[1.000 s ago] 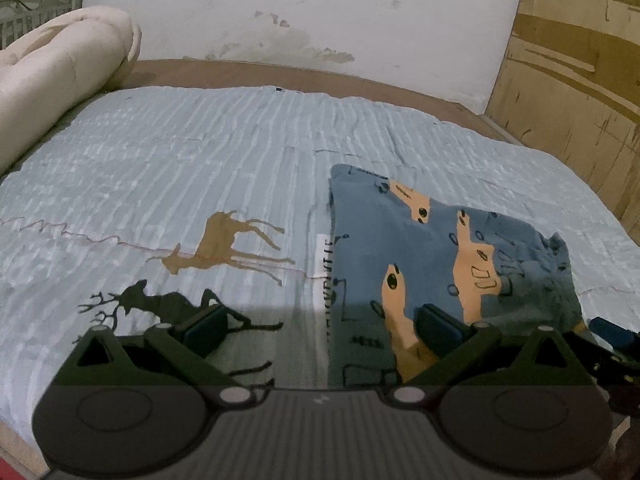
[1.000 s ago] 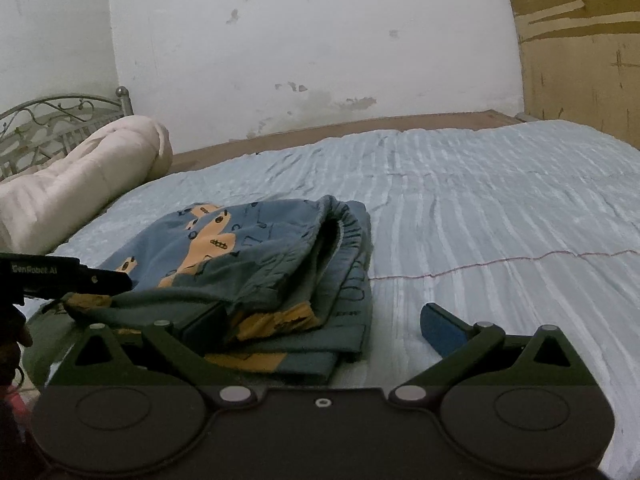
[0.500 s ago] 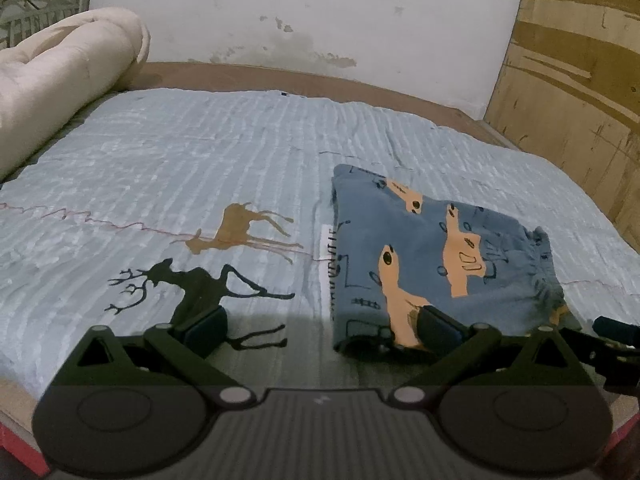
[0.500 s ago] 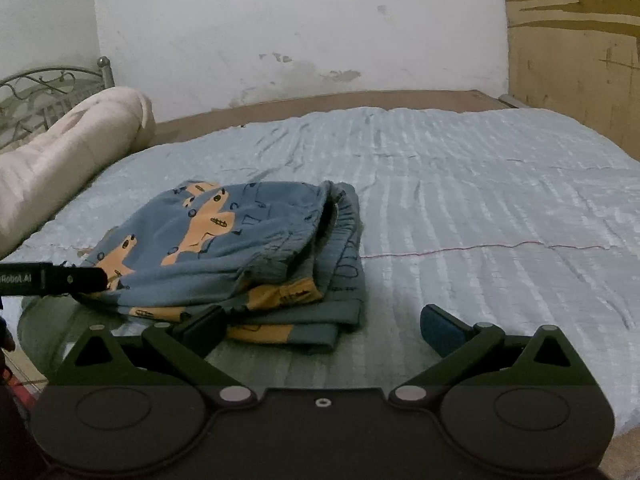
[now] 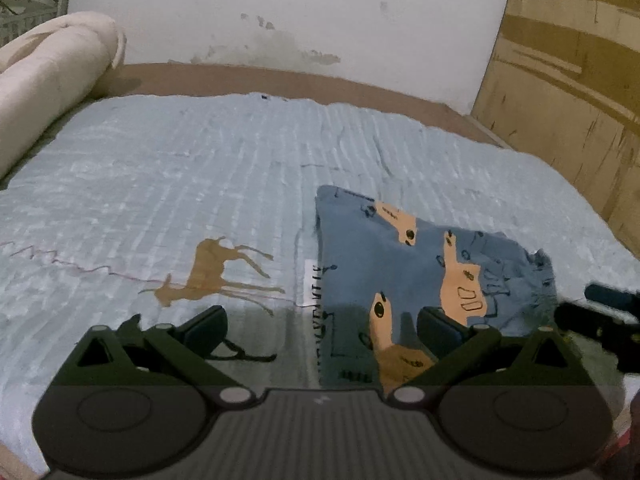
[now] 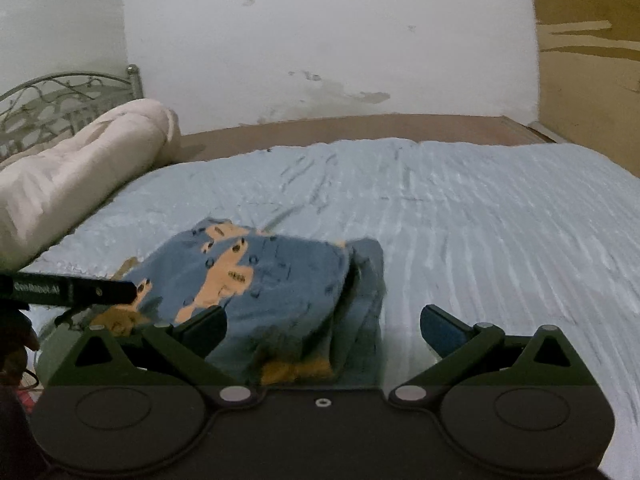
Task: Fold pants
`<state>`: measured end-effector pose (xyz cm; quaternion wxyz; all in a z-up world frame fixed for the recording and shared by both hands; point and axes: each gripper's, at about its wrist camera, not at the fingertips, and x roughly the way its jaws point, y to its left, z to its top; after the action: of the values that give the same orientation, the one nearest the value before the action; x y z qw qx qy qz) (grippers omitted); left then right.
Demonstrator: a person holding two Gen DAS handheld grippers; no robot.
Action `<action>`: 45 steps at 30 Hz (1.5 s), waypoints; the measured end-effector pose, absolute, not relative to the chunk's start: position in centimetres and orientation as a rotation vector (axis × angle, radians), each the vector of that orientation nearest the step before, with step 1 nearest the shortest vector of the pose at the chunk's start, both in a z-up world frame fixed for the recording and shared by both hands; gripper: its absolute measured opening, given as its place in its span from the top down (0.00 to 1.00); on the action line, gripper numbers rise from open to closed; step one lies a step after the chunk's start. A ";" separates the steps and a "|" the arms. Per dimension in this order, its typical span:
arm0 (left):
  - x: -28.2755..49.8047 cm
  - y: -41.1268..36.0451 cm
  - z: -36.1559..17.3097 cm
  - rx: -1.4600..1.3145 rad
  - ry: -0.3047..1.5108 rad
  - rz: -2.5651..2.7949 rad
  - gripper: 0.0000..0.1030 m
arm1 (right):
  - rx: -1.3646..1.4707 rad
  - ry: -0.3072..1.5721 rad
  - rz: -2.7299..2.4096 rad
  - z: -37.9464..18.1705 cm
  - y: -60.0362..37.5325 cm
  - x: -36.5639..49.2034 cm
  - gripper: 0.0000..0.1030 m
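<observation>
The blue pants (image 5: 432,276) with orange car prints lie folded in a compact stack on the light blue bedspread (image 5: 200,184). They also show in the right wrist view (image 6: 272,280), waistband end toward me. My left gripper (image 5: 322,326) is open and empty, just in front of the stack's near left edge. My right gripper (image 6: 324,326) is open and empty, near the stack's near right corner. The right gripper's tip shows at the right edge of the left wrist view (image 5: 600,312). The left gripper's body shows at the left of the right wrist view (image 6: 68,290).
A rolled cream blanket (image 5: 48,92) lies along the bed's left side by a metal headboard (image 6: 60,96). A white stained wall (image 5: 280,20) stands behind, a wooden panel (image 5: 568,80) at the right. Deer prints (image 5: 216,268) mark the bedspread.
Both grippers have drawn back and risen from the folded pants. The stack lies still and looks smaller in the right wrist view.
</observation>
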<state>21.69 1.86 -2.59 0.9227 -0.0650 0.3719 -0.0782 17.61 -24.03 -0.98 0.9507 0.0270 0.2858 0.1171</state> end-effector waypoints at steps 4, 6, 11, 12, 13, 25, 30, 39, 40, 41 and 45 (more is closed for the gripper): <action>22.2 1.1 -3.1 -0.107 0.779 -0.170 0.01 | 0.073 0.566 0.309 -1.4 -25.3 20.3 0.01; 22.3 0.8 -3.3 -0.095 0.781 -0.177 0.01 | 0.087 0.579 0.333 -1.9 -26.1 21.9 0.01; 22.6 0.6 -3.6 -0.091 0.786 -0.184 0.01 | 0.104 0.629 0.367 -3.1 -27.6 25.1 0.01; 22.7 0.6 -3.7 -0.092 0.786 -0.185 0.01 | 0.117 0.638 0.381 -3.3 -27.9 25.6 0.01; 22.8 0.6 -3.7 -0.092 0.786 -0.186 0.01 | 0.131 0.645 0.397 -3.4 -28.0 26.1 0.01; 23.1 0.4 -3.9 -0.092 0.787 -0.189 0.01 | 0.193 0.716 0.468 -4.8 -28.2 27.7 0.01; 23.2 0.4 -3.9 -0.094 0.789 -0.191 0.01 | 0.226 0.709 0.516 -4.9 -28.3 27.6 0.01; 23.3 0.6 -4.0 -0.099 0.793 -0.200 0.01 | 0.245 0.695 0.547 -4.9 -27.8 26.9 0.03; 23.3 0.7 -3.9 -0.103 0.796 -0.203 0.01 | 0.248 0.693 0.546 -4.9 -27.8 26.9 0.06; 23.3 0.8 -3.9 -0.109 0.797 -0.205 0.01 | 0.253 0.690 0.546 -5.0 -27.8 26.8 0.11; 23.3 1.1 -3.5 -0.141 0.790 -0.212 0.14 | 0.279 0.683 0.541 -5.1 -28.2 26.7 0.28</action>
<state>23.30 1.13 -3.50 0.9151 -0.0685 0.3837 -0.1028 26.72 -28.18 -5.06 0.8972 0.1346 0.3299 0.2610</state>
